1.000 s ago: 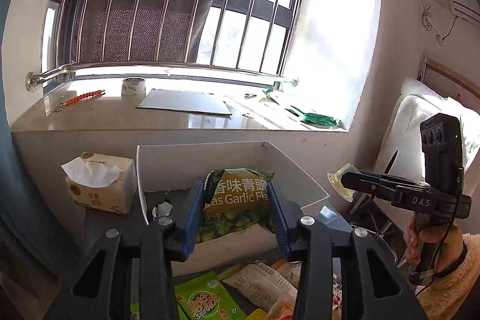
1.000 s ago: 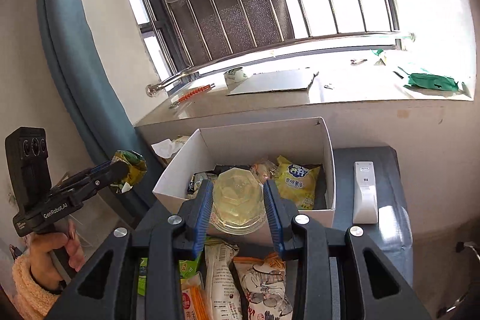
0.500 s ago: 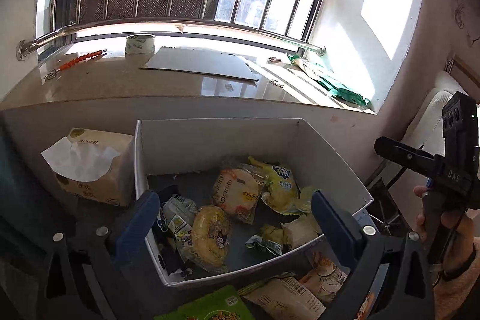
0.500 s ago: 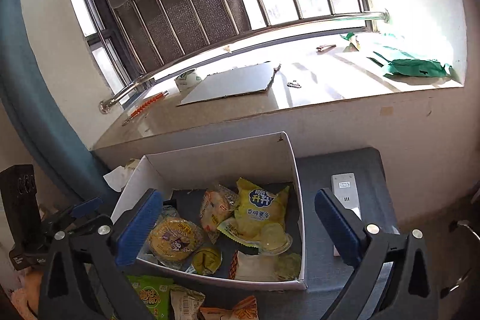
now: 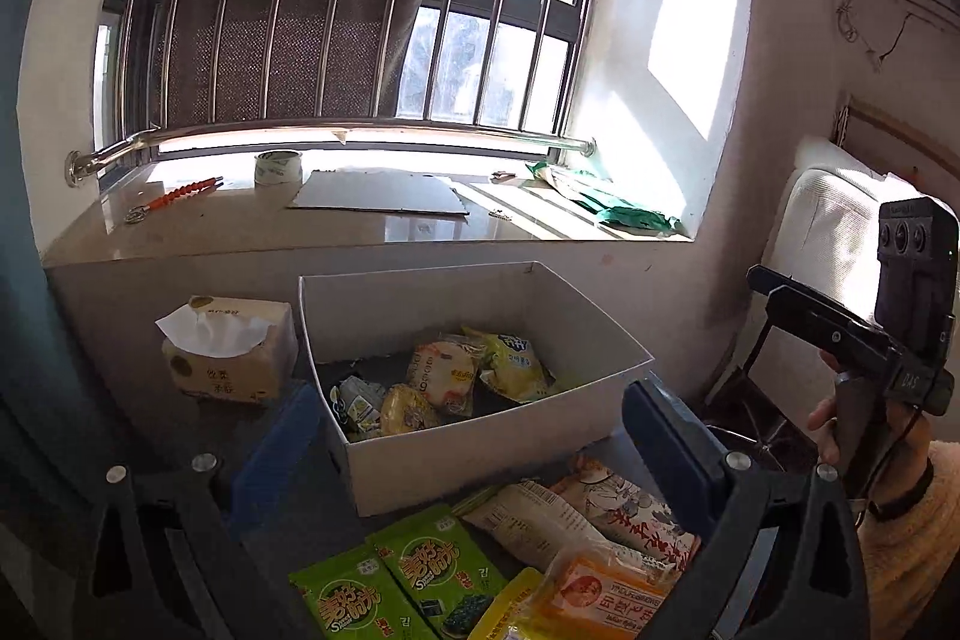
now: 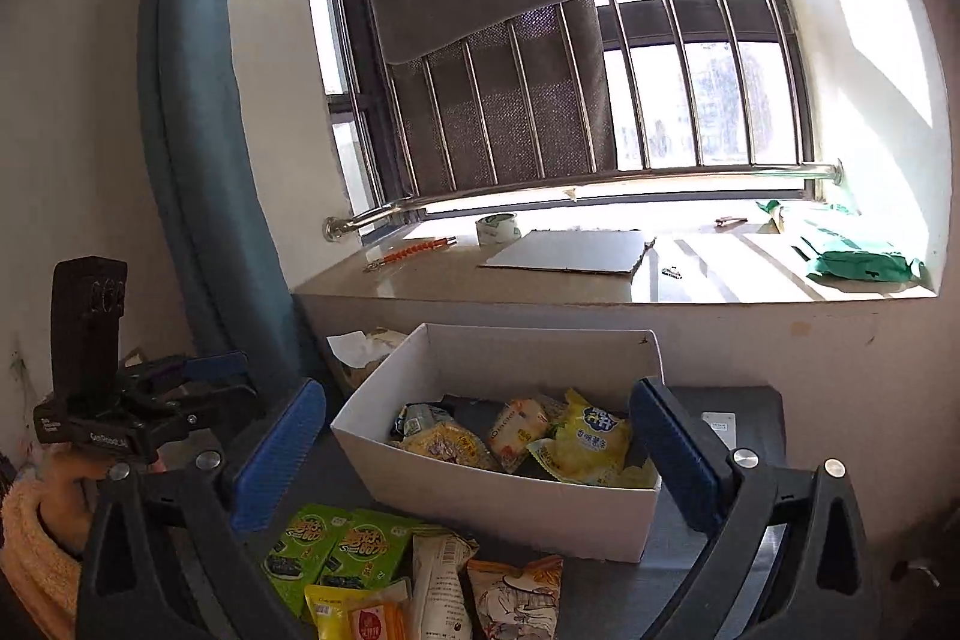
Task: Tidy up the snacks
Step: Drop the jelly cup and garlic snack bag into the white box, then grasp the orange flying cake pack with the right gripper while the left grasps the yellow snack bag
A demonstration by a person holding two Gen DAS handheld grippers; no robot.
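- Left gripper [image 5: 474, 436] is spread wide and holds nothing; right gripper [image 6: 480, 451] likewise.
- Snack packets [image 6: 540, 439] lie inside the white box [image 6: 504, 505]; more packets [image 5: 480, 568] lie on the counter [image 6: 606, 589] just before it.

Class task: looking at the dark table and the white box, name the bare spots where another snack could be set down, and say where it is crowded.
Free: the white cardboard box floor along its back wall; dark table between the tissue box and the white box. Crowded: in front of the box, around the green seaweed packets.

Left hand-held gripper [image 5: 480, 442] and right hand-held gripper [image 6: 480, 436] both gape wide, holding nothing.
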